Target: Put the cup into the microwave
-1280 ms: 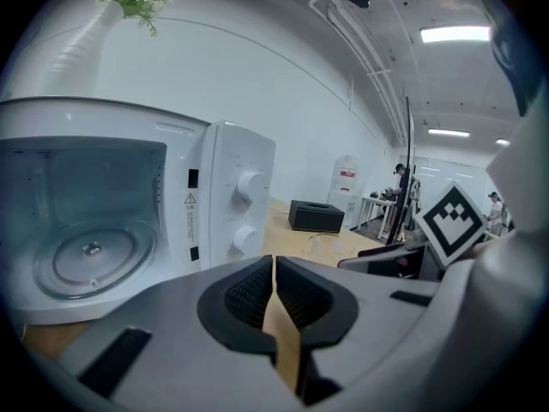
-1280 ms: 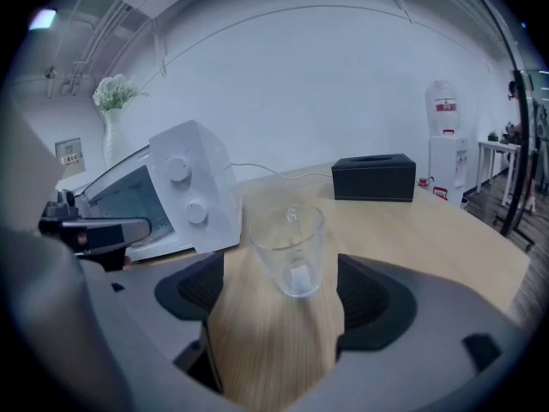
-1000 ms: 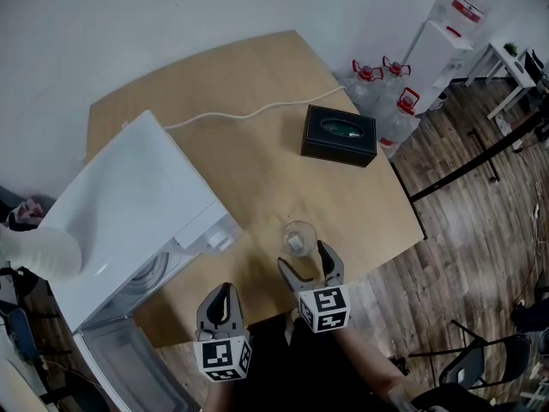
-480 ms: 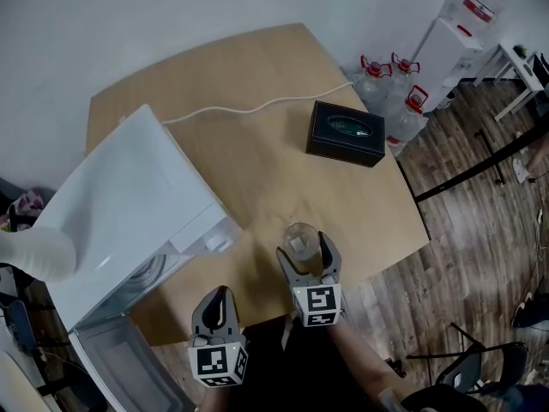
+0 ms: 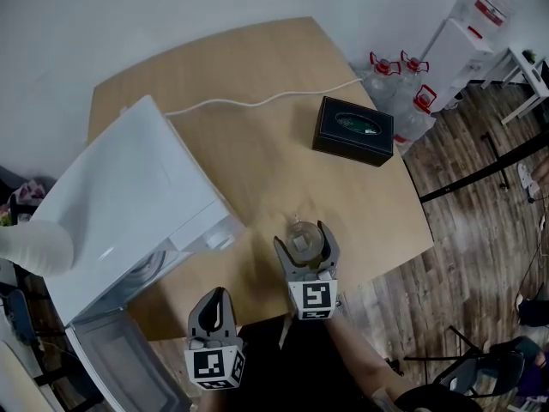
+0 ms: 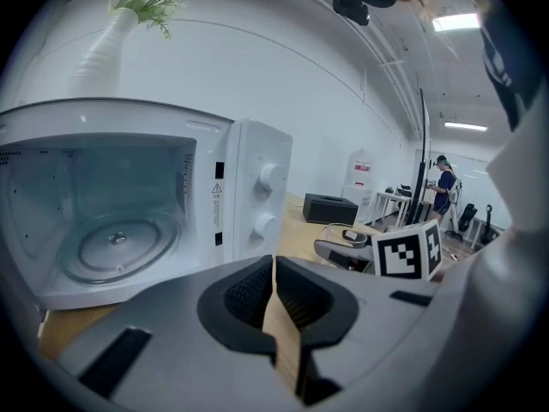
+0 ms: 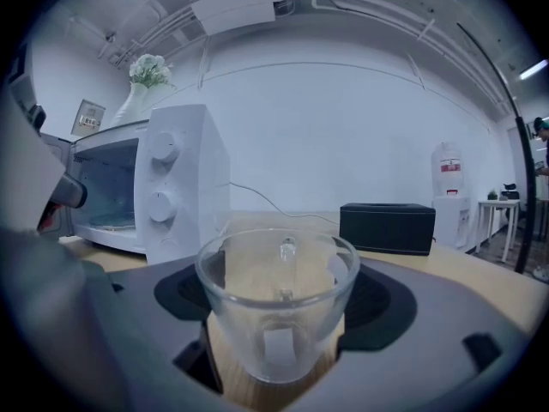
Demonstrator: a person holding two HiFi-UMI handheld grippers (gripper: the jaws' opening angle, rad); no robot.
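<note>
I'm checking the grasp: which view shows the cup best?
The right gripper view: the cup fills its centre, upright between the right claw's jaws, rim and wall clear. The head view shows it small, partly behind that claw. The left gripper view barely shows it, if at all.

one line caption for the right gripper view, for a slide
Clear glass cup on the wooden table between the right gripper's spread jaws, white microwave at left, black box behind.

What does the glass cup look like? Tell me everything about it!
The cup is small, clear glass, wider at the rim, and looks empty. It stands upright on the wooden table, near the person's edge. The right tool has its open jaws on either side of it; whether they touch the glass is unclear.
</note>
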